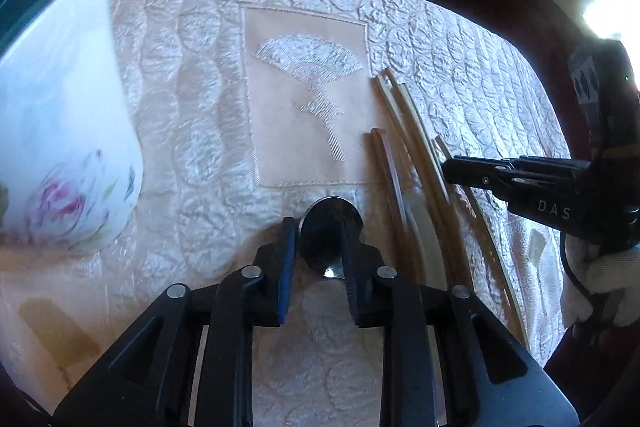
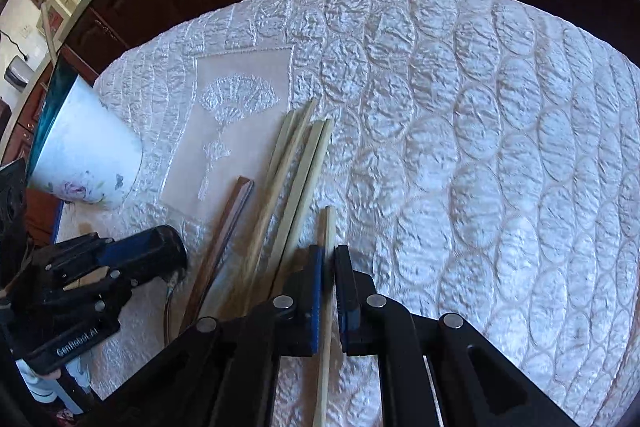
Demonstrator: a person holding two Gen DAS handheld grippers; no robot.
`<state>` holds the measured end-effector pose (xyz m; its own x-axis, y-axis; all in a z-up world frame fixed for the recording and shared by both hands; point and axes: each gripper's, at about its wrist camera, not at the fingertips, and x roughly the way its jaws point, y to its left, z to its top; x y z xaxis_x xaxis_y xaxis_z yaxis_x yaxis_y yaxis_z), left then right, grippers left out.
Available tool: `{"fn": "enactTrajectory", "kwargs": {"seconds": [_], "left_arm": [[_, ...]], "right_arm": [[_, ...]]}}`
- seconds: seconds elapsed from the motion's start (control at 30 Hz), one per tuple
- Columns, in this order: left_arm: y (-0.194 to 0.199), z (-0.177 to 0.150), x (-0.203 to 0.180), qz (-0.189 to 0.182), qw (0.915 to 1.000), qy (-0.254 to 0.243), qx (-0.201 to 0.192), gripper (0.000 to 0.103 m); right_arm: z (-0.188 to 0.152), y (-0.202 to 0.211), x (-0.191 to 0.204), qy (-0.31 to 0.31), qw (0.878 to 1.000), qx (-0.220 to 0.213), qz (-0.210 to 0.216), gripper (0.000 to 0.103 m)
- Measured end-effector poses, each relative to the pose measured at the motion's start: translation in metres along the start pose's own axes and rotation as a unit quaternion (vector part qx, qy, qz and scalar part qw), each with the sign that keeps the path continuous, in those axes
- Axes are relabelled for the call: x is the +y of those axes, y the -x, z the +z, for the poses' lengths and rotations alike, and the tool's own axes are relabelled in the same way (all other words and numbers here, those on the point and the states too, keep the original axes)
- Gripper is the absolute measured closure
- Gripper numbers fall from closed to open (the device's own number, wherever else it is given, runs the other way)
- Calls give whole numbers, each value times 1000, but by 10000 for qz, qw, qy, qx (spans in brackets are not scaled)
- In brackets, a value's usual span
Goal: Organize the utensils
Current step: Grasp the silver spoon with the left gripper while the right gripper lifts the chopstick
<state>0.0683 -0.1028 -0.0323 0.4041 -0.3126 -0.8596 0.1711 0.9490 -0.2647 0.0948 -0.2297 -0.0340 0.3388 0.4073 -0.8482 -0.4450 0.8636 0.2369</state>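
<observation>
in the left wrist view the left gripper (image 1: 320, 227) sits at bottom centre, its fingers (image 1: 286, 259) clenched around a metal spoon (image 1: 330, 227); the dark bowl of the spoon pokes out just past the fingertips, above the quilted white cloth (image 1: 180, 107) that covers the tabletop. to the right of the spoon a loose bundle of pale chopsticks (image 1: 420, 155) lies on the cloth, with a darker brown one (image 1: 386, 167) on its left side. the right gripper (image 1: 450, 169) reaches in from the right edge, held by a white-gloved hand (image 1: 600, 279), its tip at the chopsticks. a white cup with a pink flower (image 1: 68, 131) fills the left edge, blurred.

in the right wrist view the right gripper (image 2: 329, 267) at bottom centre is clenched on a single pale chopstick (image 2: 329, 227) that runs up between its fingers (image 2: 315, 287). the other chopsticks fan toward upper centre, and the cup stands at centre left.
</observation>
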Motion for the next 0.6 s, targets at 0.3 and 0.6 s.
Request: {"fn": "enactTrajectory", "kwargs": {"seconds": [0.3, 0.6], "left_arm": [[44, -8, 2, -114, 9994, -12, -313, 101], [123, -24, 13, 30, 9954, -84, -956, 101]], "right_arm": [[-3, 73, 14, 99, 9949, -962, 268, 98], [-9, 153, 37, 283, 9818, -1758, 652, 98]]}}
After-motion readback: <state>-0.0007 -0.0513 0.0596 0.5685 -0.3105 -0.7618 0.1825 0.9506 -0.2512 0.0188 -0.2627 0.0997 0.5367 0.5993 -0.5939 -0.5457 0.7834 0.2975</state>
